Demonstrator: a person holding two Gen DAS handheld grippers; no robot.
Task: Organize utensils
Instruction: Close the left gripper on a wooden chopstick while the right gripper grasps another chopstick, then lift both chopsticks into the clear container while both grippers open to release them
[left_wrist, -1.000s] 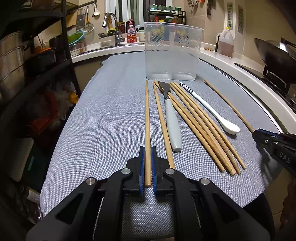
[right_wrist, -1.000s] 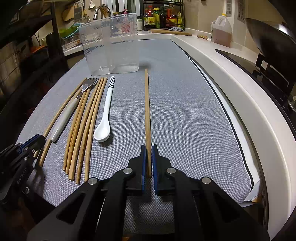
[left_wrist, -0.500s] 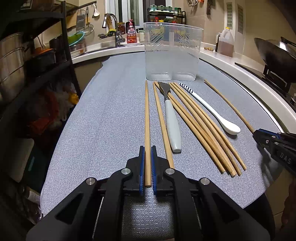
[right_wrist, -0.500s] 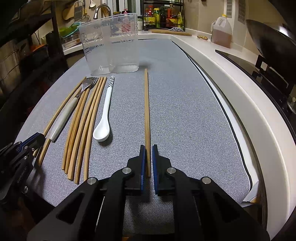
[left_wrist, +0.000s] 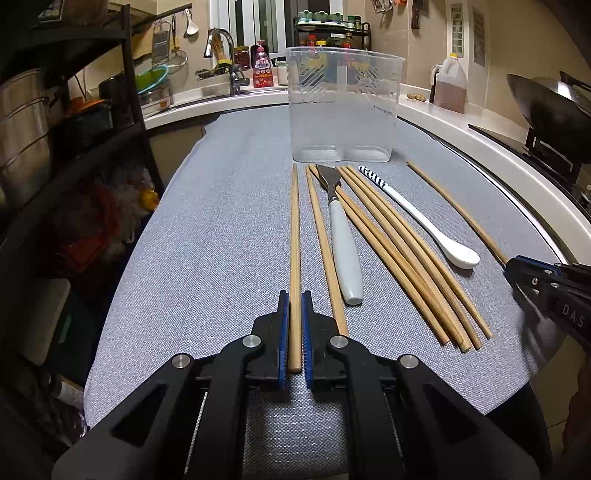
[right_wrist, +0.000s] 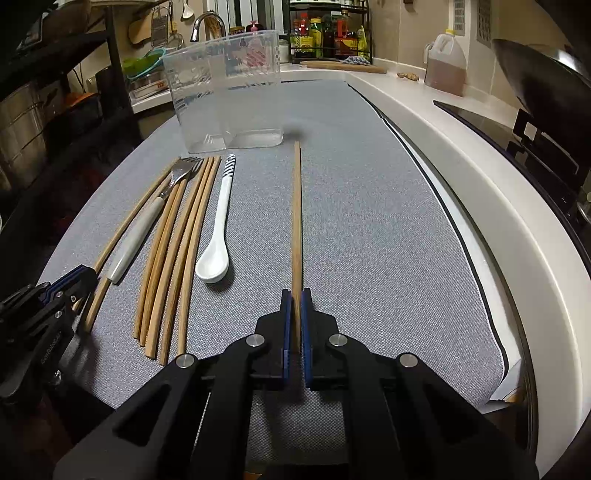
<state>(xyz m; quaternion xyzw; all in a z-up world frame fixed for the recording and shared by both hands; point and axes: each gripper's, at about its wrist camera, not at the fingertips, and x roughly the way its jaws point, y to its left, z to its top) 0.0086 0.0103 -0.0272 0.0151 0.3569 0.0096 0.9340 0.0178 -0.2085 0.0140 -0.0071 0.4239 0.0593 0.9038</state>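
Both grippers clamped: left gripper (left_wrist: 294, 325) on leftmost chopstick (left_wrist: 294, 236), right gripper (right_wrist: 295, 321) on lone chopstick (right_wrist: 296, 206). Both sticks flat on bench, long axes pointing straight ahead at holder (left_wrist: 343, 110).

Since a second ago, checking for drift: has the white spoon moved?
No. The white spoon lies where it was, beside the chopstick bundle.

The matte black left tongs (left_wrist: 295, 314), filling the lower middle of the left wrist view, carry blue ribbed pads on the inner faces and round silver screws along angular, cut-out linkage arms. The matching right tongs (right_wrist: 295, 314) look identical; at the left view's right edge, their black body bears white lettering "DAS".
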